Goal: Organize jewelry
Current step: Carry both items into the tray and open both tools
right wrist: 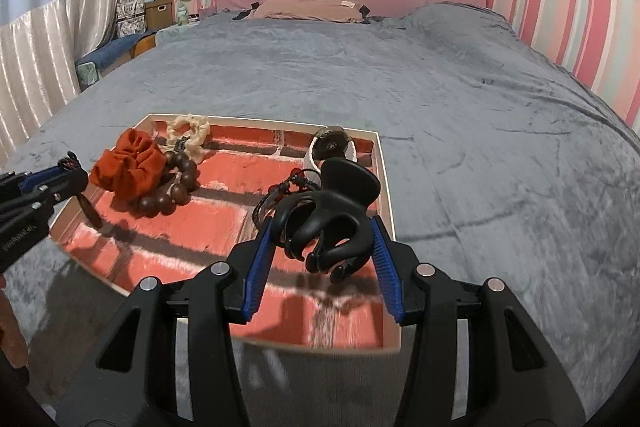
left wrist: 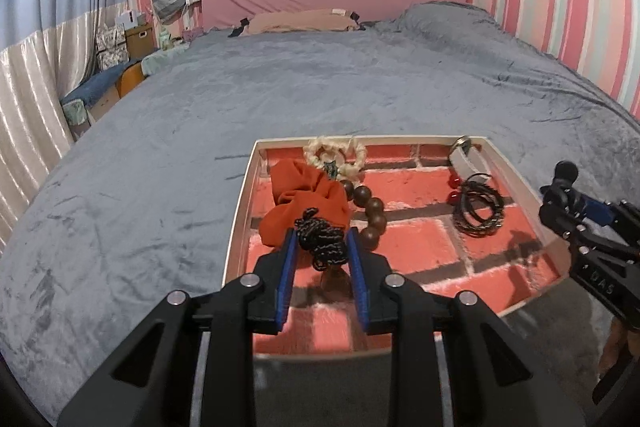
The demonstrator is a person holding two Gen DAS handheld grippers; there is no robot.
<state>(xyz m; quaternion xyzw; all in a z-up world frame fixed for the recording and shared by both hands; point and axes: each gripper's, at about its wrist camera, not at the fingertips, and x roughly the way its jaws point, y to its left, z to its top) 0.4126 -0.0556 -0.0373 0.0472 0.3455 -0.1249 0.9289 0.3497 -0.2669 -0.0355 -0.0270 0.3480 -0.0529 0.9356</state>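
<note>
Left wrist: left gripper [left wrist: 321, 241] clamped on black beaded cord [left wrist: 322, 241]
Right wrist: right gripper [right wrist: 323, 239] clamped on black claw clip [right wrist: 328, 223]
Below: tray [right wrist: 385, 187] on bed [right wrist: 440, 87]

Little can be read here. In the left wrist view, the black body of the right gripper [left wrist: 576, 203], at the frame's right edge, bears pale raised letters that look like "DAS", tilted along the housing; the first letter is faint. In the right wrist view, the left gripper [right wrist: 70, 163] at the frame's left edge carries a short line of white print on its black body, too blurred and too small to make out. The tray [left wrist: 240, 211], the jewelry in it and the walls show no text that can be read.
</note>
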